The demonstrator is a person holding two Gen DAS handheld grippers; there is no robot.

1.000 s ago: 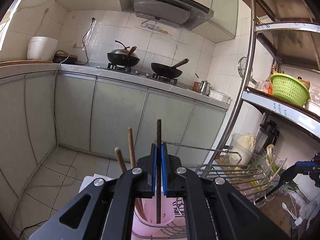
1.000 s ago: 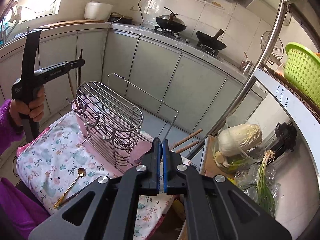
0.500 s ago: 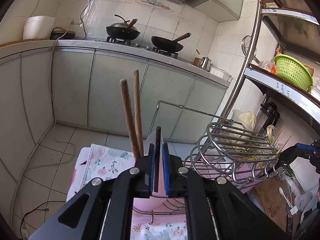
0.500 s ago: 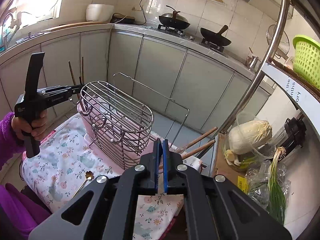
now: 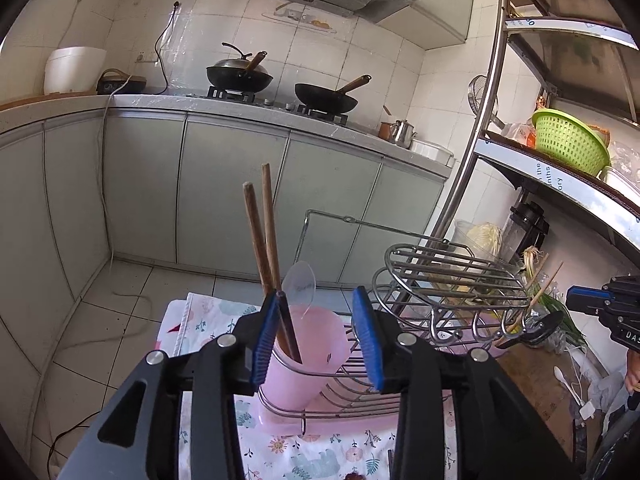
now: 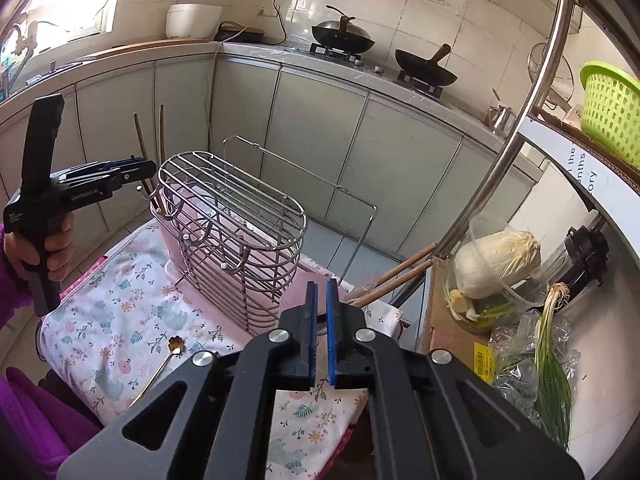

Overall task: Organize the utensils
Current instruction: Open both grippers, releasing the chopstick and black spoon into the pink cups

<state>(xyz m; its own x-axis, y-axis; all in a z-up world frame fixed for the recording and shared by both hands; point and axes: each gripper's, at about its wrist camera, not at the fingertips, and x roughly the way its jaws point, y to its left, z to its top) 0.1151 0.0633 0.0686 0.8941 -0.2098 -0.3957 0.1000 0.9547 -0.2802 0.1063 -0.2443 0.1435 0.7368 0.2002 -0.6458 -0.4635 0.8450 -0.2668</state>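
A dark chopstick (image 5: 289, 330) is seen standing in the pink cup (image 5: 310, 356) at the wire rack's (image 5: 448, 280) left end, beside two wooden chopsticks (image 5: 264, 236); it appears just deposited. The left gripper (image 5: 316, 340) is spread wide around the cup; the right gripper (image 6: 319, 332), narrowly parted, holds nothing. Next, the gold spoon (image 6: 162, 364) on the floral cloth (image 6: 108, 312) should probably be fetched.

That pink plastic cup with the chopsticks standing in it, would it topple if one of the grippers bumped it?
Possibly. The pink cup looks like thin, light plastic, and the tall wooden chopsticks lean far above its rim, which probably makes it top-heavy. However, it sits in the wire rack, whose rail would likely catch it.
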